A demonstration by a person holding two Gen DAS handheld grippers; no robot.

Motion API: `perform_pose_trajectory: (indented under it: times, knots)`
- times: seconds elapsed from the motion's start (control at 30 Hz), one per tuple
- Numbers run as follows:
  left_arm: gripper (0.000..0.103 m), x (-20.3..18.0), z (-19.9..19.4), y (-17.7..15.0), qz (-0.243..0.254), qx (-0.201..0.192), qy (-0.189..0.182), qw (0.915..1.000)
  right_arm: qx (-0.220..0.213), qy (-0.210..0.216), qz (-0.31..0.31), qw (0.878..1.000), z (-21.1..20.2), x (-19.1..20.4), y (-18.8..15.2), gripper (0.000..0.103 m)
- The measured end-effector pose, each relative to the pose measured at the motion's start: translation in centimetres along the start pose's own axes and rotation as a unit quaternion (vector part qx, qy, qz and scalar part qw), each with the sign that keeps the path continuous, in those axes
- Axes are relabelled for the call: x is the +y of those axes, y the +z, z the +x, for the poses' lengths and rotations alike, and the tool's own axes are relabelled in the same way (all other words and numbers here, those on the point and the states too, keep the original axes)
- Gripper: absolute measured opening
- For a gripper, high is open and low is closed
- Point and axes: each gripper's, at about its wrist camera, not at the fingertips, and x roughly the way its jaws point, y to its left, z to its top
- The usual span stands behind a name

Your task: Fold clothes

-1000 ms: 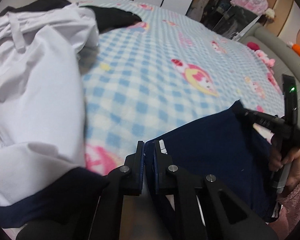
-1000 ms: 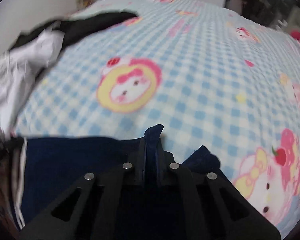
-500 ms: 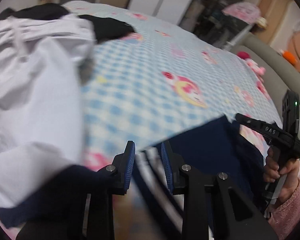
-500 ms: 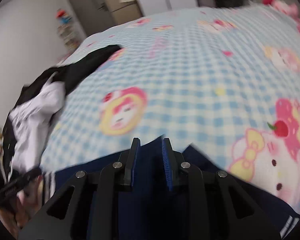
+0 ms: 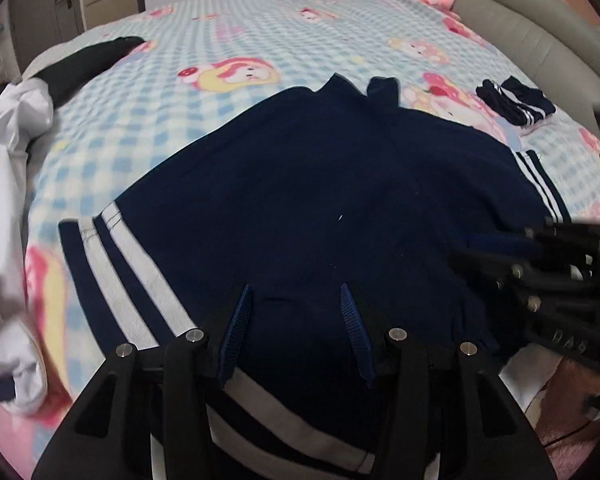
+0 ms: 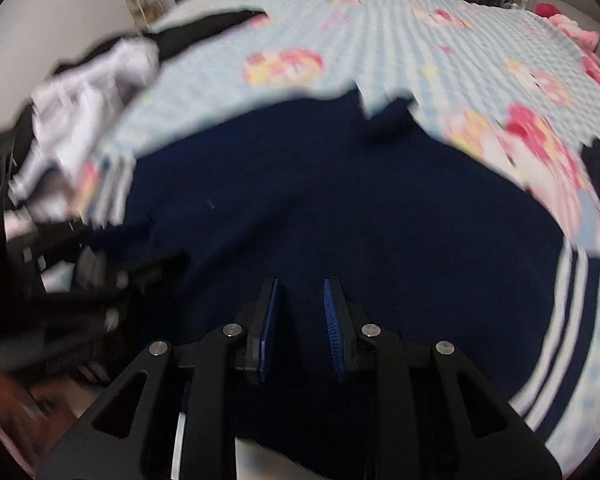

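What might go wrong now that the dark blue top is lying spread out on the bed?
The navy top has a rumpled collar, so a fold could come out crooked. The white clothes lie close to its striped sleeve and might get caught. Both grippers, left and right, are open and must regrasp.

- The navy garment [image 5: 320, 184] runs off the bottom edge behind the left gripper [image 5: 294, 300], so its near hem is hidden.
- In the right wrist view the navy garment's far edge, ahead of the right gripper [image 6: 300, 292], is smeared by motion.
- The white clothing [image 6: 88, 128], far left of that claw, is blurred; its kind cannot be told.
- The small dark striped item [image 5: 516, 100], far ahead and right of the left claw, is too small to identify.
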Motion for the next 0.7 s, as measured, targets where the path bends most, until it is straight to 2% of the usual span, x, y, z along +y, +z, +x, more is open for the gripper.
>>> perform_pose_trajectory:
  times: [0.07, 0.13, 0.17, 0.27, 0.33, 0.4, 0.47, 0.5, 0.57, 0.7]
  knots:
    - [0.049, 0.5, -2.5, 0.0, -0.026, -0.032, -0.035, 0.9985, -0.006, -0.004, 0.006, 1.000, -0.8, -0.6, -1.6, 0.022]
    - [0.049, 0.8, -4.2, -0.5, -0.039, -0.056, -0.043, 0.9967, -0.012, -0.008, 0.011, 1.000, -1.5, -1.1, -3.3, 0.023]
    - [0.049, 0.7, -4.4, -0.8, -0.041, -0.054, -0.036, 0.9971, -0.016, -0.010, 0.014, 1.000, -1.9, -1.4, -4.1, 0.023]
    - [0.049, 0.5, -3.2, -2.4, -0.046, -0.015, 0.000, 0.9989, -0.008, -0.040, 0.019, 0.999, -2.0, -2.3, -5.4, 0.023]
    - [0.048, 0.1, -3.7, -3.1, -0.047, -0.017, 0.022, 0.9985, -0.007, -0.042, 0.027, 0.999, -2.3, -2.9, -6.0, 0.023]
    - [0.048, -0.3, -5.5, -3.5, -0.050, -0.049, 0.019, 0.9974, -0.014, -0.036, 0.040, 0.998, -3.2, -3.6, -6.7, 0.023]
    - [0.049, -1.2, -7.5, -3.8, -0.044, -0.094, -0.008, 0.9946, -0.036, -0.024, 0.055, 0.998, -4.8, -4.2, -7.2, 0.023]
    - [0.049, -1.7, -7.7, -3.9, -0.040, -0.099, -0.019, 0.9941, -0.047, -0.023, 0.057, 0.997, -5.5, -4.3, -7.6, 0.023]
    - [0.049, -2.5, -6.9, -4.0, -0.030, -0.087, -0.037, 0.9950, -0.056, -0.029, 0.059, 0.996, -6.4, -4.8, -8.3, 0.023]
    - [0.048, -3.1, -3.5, -4.3, -0.031, -0.021, -0.017, 0.9992, -0.036, -0.049, 0.068, 0.996, -6.4, -6.4, -9.7, 0.020]
